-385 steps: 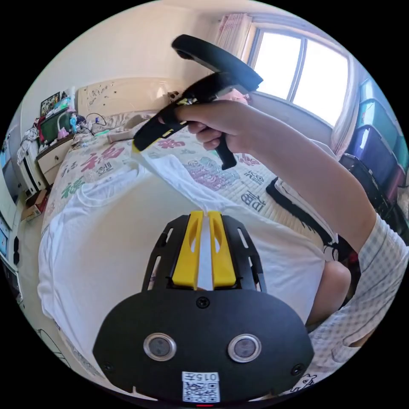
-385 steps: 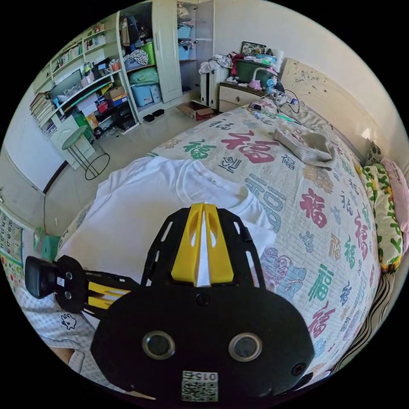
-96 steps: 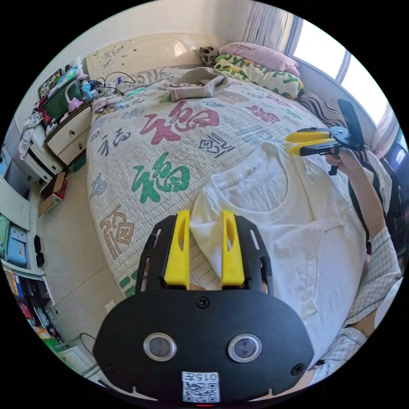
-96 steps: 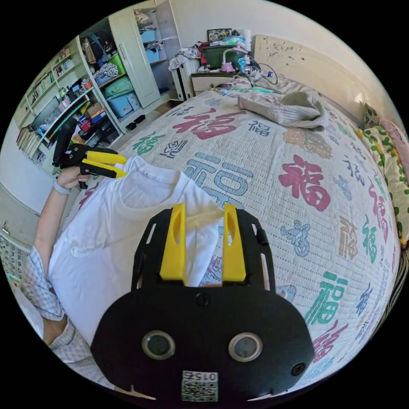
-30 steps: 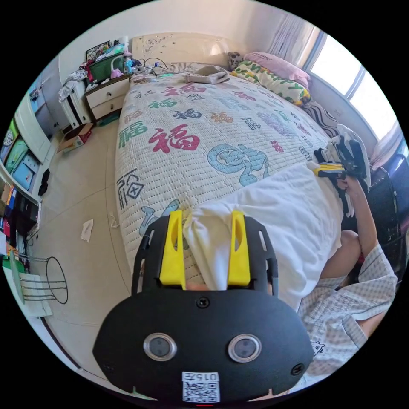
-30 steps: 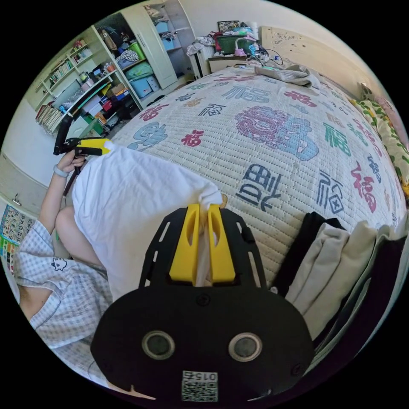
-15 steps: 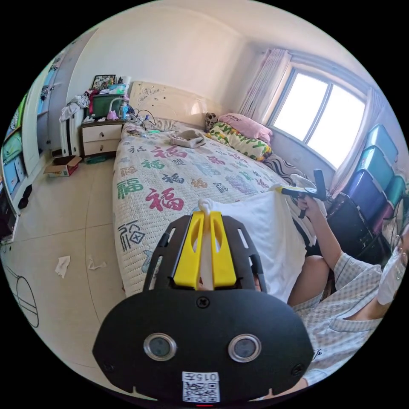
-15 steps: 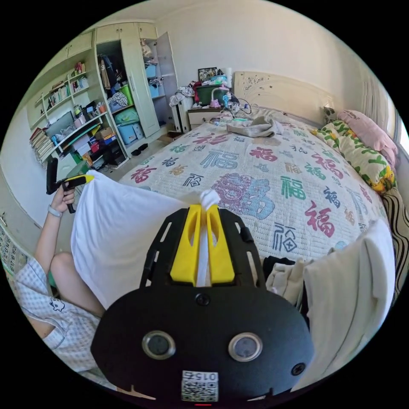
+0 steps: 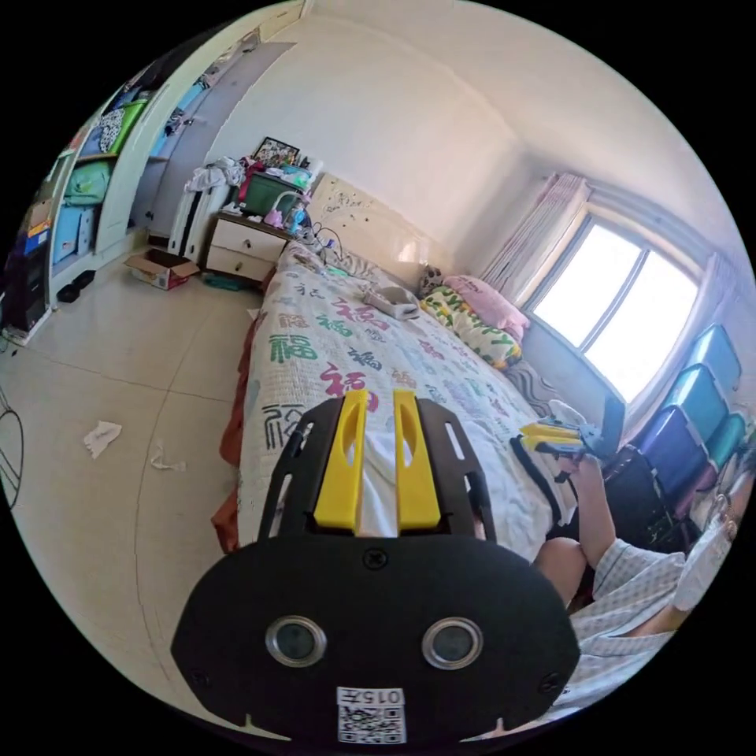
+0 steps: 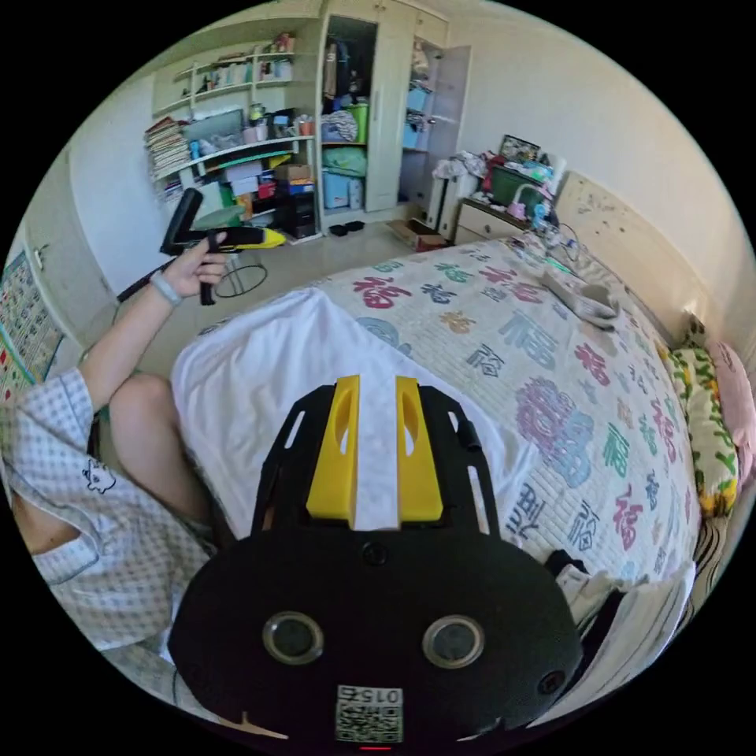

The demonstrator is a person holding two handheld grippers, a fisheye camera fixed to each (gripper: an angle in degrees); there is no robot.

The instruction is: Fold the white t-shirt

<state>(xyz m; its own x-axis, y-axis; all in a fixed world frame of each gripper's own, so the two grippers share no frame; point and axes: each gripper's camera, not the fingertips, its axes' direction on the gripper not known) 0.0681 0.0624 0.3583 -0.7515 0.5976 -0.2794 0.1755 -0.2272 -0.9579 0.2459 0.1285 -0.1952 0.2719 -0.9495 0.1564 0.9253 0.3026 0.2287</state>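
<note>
The white t-shirt [image 10: 268, 370] lies folded and flat on the near end of the bed [image 10: 504, 339], its lower part hanging over the edge beside the person's knee. My right gripper [image 10: 378, 380] hovers above it, jaws apart, holding nothing. In the left gripper view, my left gripper [image 9: 379, 396] is also open above the t-shirt [image 9: 379, 488], whose cloth shows through the gap. A hand holds the left gripper [image 10: 264, 236] raised off the bed's left side. The right gripper [image 9: 535, 437] is up near the far corner.
The bed's quilt [image 9: 331, 346] has coloured characters. A folded grey garment [image 10: 583, 295] and pillows [image 10: 713, 409] lie towards the headboard. Dark and pale clothes [image 10: 630, 622] are piled at the bed's corner. Shelves [image 10: 228, 173], a stool [image 10: 240, 276] and storage boxes [image 9: 701, 409] ring the room.
Both grippers have let go of the t-shirt and lifted away. It was held up stretched between them half a second ago and now rests on the bed.
</note>
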